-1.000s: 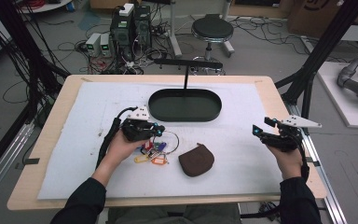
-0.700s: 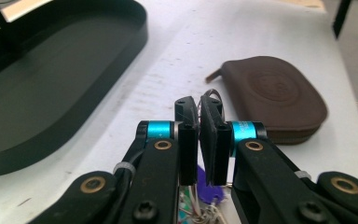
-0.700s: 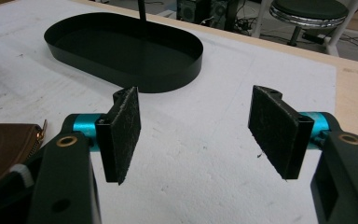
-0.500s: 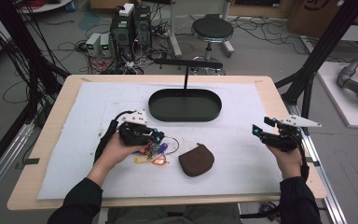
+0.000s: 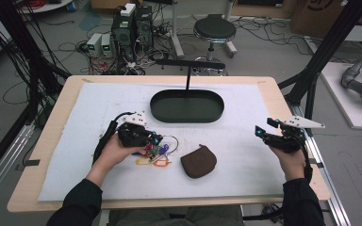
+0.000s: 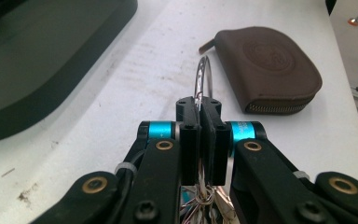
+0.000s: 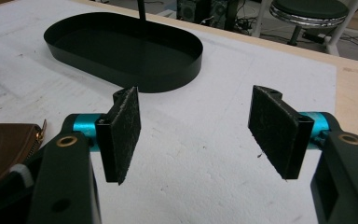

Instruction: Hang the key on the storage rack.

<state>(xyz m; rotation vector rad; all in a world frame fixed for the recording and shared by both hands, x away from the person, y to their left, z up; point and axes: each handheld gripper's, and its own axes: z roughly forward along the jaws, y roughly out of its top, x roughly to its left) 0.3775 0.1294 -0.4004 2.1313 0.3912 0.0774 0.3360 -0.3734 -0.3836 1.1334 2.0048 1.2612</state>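
Note:
A bunch of keys with coloured tags (image 5: 153,155) lies on the white mat, left of a brown zipped pouch (image 5: 199,161). Its metal ring (image 6: 204,79) stands on edge, pinched between the pads of my left gripper (image 6: 198,105), whose jaws have just been closing on it. In the high view the left gripper (image 5: 156,140) rests low over the keys. The pouch (image 6: 270,70) lies just beyond the ring. My right gripper (image 5: 259,133) hovers at the mat's right edge, open, nothing between its pads (image 7: 196,130).
A black oval tray (image 5: 187,117) sits at the back middle of the mat, with a black T-shaped stand (image 5: 188,75) rising behind it. The tray (image 7: 121,79) lies ahead and left of the right gripper. The wooden table edge (image 5: 301,155) runs close to the right hand.
The left gripper has shifted slightly left and toward the person over the keys. The pouch and the right gripper have not moved.

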